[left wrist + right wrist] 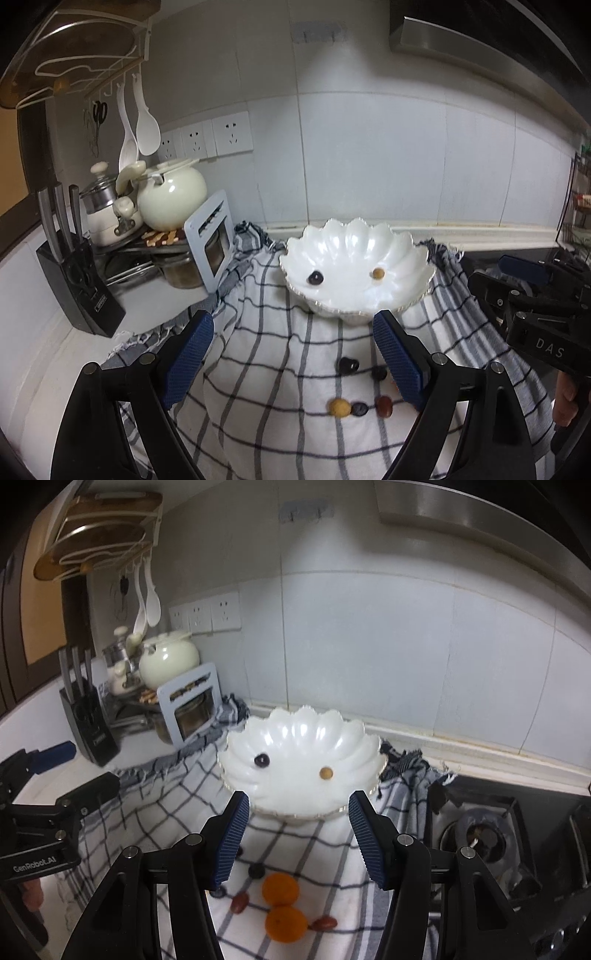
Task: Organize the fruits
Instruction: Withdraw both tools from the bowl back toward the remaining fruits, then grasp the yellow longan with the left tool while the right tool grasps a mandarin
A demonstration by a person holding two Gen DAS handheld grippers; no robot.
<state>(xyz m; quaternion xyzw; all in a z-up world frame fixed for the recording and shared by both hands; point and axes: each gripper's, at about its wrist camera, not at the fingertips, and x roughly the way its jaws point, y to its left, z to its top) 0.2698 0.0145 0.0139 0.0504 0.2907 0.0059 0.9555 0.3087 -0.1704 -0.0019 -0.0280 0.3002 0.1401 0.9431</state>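
Observation:
A white scalloped bowl [354,273] [301,760] stands on a checked cloth [280,369] [159,812]. It holds a dark fruit [316,278] [261,760] and a small tan fruit [378,273] [326,773]. In front of the bowl, loose on the cloth, lie dark berries [348,364], a tan fruit [340,407], a red date [384,405] and two oranges [280,889] [286,924]. My left gripper [293,360] is open and empty above the small fruits. My right gripper [299,840] is open and empty above the oranges.
A knife block [79,291] [88,723], cream pots [171,194] and a grey frame over a jar [210,243] crowd the left counter. A gas stove [509,842] lies to the right. The tiled wall is close behind the bowl.

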